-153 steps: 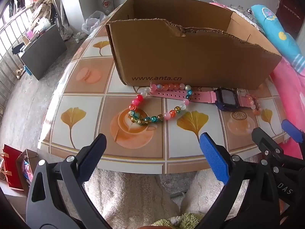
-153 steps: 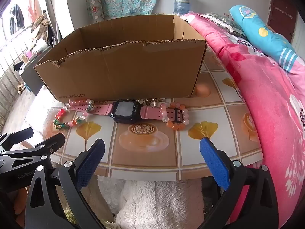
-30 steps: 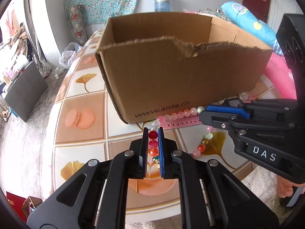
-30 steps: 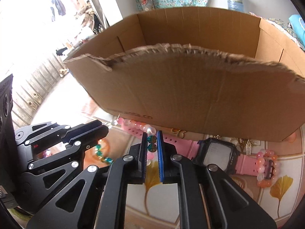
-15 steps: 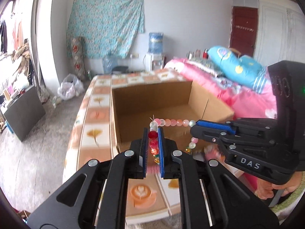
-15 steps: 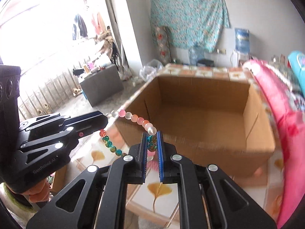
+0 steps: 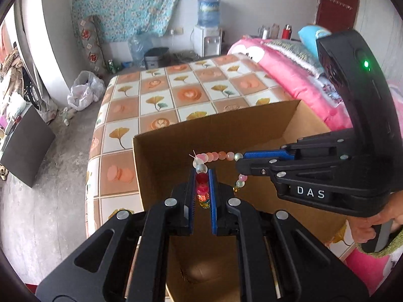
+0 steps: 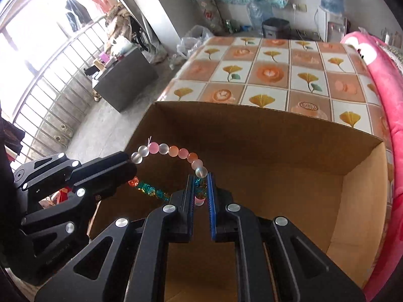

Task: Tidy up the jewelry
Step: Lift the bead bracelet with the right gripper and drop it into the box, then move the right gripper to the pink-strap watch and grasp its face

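Far across the room a water dispenser [image 7: 207, 40] stands against the wall, a floral cloth [image 7: 131, 2] hanging to its left. A white plastic bag [image 7: 85, 93] lies on the concrete floor at left, and a pink blanket [image 7: 289, 75] lies at right.

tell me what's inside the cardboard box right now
The visible floor and walls of the cardboard box are bare. The beaded bracelet hangs above the opening, clamped by the left gripper and right gripper. The grippers hide the box's near floor.
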A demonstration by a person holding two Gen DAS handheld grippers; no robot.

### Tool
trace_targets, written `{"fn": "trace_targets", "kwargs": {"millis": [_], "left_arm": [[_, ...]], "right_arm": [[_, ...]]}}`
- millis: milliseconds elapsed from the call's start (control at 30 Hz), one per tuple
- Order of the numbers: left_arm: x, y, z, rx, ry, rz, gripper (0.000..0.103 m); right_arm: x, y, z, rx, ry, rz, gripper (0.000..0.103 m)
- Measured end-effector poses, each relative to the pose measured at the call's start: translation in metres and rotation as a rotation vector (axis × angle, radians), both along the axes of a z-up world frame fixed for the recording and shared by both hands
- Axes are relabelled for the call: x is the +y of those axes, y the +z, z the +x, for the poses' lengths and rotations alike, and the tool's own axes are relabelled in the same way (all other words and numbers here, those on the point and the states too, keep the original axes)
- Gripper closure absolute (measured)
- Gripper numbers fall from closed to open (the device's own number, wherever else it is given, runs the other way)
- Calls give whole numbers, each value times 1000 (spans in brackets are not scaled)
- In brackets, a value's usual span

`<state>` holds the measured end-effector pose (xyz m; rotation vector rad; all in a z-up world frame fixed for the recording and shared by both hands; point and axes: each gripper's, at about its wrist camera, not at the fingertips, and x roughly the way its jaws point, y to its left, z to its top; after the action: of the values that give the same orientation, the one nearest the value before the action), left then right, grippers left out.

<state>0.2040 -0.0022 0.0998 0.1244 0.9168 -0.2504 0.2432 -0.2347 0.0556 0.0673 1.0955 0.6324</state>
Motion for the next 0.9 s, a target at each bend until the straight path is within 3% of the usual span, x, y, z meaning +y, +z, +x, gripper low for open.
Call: {"fn": "trace_targets", "kwargs": {"millis": [133, 233, 433, 600, 700, 867, 900], "left_arm": [[-2, -31, 35, 92, 20, 98, 94], [-2, -47, 47, 142, 29, 140, 94], [-4, -50, 51, 115, 39, 157, 93], [4, -24, 33, 15, 62, 104, 77], [10, 3, 3, -90, 57, 65, 62], [33, 40, -73, -246, 53, -30, 27], [39, 43, -90, -266, 54, -49, 21]], "right_arm": [[13, -34, 41, 134, 11, -33, 93], [23, -49, 58, 157, 16, -79, 93], [31, -56, 71, 173, 17, -96, 92], [23, -31, 62, 80, 8, -45, 92], [3, 7, 36, -17, -3, 14, 92], [-51, 71, -57, -267, -6, 100, 63], [-62, 78, -81, -308, -6, 107, 61]]}}
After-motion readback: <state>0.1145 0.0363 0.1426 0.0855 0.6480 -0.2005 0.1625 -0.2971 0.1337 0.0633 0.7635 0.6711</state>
